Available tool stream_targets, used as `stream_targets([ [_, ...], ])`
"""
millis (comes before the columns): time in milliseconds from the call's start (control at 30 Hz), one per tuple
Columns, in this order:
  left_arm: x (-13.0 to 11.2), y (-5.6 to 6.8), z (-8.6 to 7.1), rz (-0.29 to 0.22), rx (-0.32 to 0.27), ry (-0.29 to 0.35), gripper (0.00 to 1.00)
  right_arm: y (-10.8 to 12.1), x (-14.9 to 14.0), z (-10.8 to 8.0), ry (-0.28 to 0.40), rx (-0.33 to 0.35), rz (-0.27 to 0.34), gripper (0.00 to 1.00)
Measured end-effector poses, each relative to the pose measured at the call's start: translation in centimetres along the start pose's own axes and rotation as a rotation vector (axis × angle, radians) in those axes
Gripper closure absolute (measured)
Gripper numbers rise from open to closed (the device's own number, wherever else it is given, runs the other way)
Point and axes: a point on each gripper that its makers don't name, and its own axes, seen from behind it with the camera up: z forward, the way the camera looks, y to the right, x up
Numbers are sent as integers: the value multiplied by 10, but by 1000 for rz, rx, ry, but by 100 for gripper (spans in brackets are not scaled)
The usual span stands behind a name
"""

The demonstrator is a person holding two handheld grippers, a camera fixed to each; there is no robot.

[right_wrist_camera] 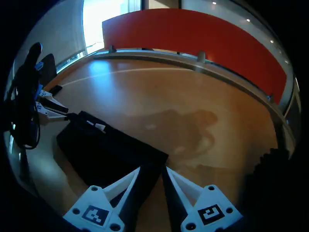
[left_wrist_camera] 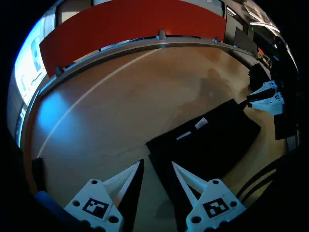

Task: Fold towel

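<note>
In the left gripper view, your left gripper (left_wrist_camera: 157,162) hangs over the nearest corner of the towel (left_wrist_camera: 208,139). Its fingers are apart with bare table showing between them, so nothing is clamped. The towel is a flat black rectangle of soft matte cloth, seemingly doubled, with small white tags (left_wrist_camera: 201,123) on top. It lies on the glossy wooden table (left_wrist_camera: 116,104) toward the near edge, well apart from the metal rail (left_wrist_camera: 154,41) along the far edge and the red panel (left_wrist_camera: 135,23) behind it. Your right gripper (left_wrist_camera: 250,99) sits at the towel's opposite corner.

In the right gripper view, that gripper's fingers are also spread. The towel's corner reaches just between the tips and does not look pinched. Judging by the thick, squared shape, at least one fold looks done. Another halving, or only squaring the edges, may be left.
</note>
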Motion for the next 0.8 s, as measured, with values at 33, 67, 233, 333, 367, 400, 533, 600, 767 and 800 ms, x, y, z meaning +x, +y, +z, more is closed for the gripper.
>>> stream_targets([
  [33, 0, -1, 0, -2, 3, 1, 53, 1, 0, 0, 0, -5, -3, 66],
  [67, 0, -1, 1, -5, 5, 1, 50, 3, 0, 0, 1, -10, -5, 65],
  [233, 1, -8, 1, -21, 24, 2, 28, 9, 3, 0, 11, -37, -7, 38],
  [333, 3, -12, 0, -26, 32, 9, 15, 12, 5, -2, 19, -46, -10, 29],
  [367, 5, -14, -1, -27, 34, 13, 9, 12, 5, -2, 21, -48, -11, 24],
  [400, 6, -14, -2, -26, 36, 18, 7, 11, 5, -3, 22, -47, -12, 19],
  [533, 9, -16, -7, -23, 39, 33, 6, 9, 5, -6, 28, -42, -14, 8],
  [600, 8, -17, -10, -25, 39, 34, 6, 9, 5, -8, 32, -43, -14, 7],
  [767, 4, -15, -15, -37, 35, 36, 6, 5, 4, -15, 39, -41, -13, 7],
  [800, 3, -14, -17, -40, 34, 38, 6, 5, 4, -17, 41, -41, -13, 7],
])
